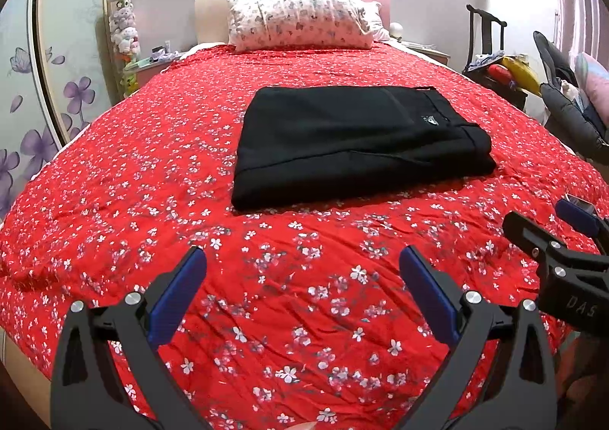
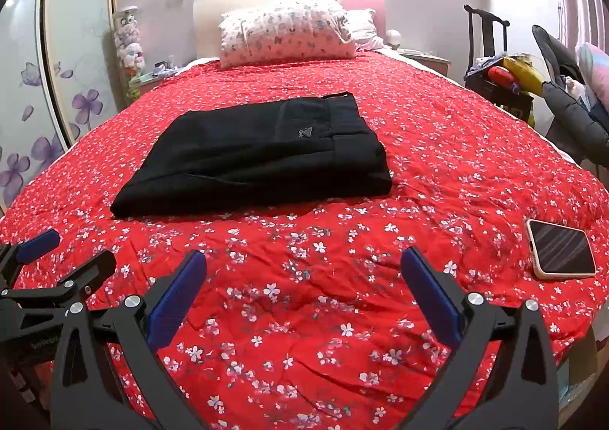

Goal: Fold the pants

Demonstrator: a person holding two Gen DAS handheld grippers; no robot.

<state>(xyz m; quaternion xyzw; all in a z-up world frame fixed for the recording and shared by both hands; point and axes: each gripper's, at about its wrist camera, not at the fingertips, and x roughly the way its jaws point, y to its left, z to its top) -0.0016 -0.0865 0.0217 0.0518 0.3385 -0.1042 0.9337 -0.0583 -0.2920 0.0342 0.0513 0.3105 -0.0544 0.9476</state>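
Your left gripper (image 1: 302, 274) has its jaws spread wide, blue pads (image 1: 177, 300) well apart, holding nothing and touching nothing; only the red quilt (image 1: 114, 171) shows between them. Your right gripper (image 2: 303, 275) is the same: jaws spread wide, empty, with bare quilt in the gap.

The pants (image 1: 354, 140) lie folded into a flat black rectangle on the quilt, well beyond both sets of jaws, clear of all four fingertips. From the left wrist view the pants sit ahead of the jaws and slightly to the right, with the waistband and a small logo at their right end. From the right wrist view the pants (image 2: 259, 155) sit ahead and to the left of the jaws, waistband end nearest the gap's centre line.

The two grippers are side by side on the near side of the pants: the right one shows at the right edge of the left wrist view, the left one at the left edge of the right wrist view, each seen there with its fingers apart.

A phone (image 2: 561, 254) lies face up on the quilt, right of the pants and just beyond your right gripper's right finger. A pillow (image 1: 300, 18) rests on the far side of the pants, at the head of the bed.
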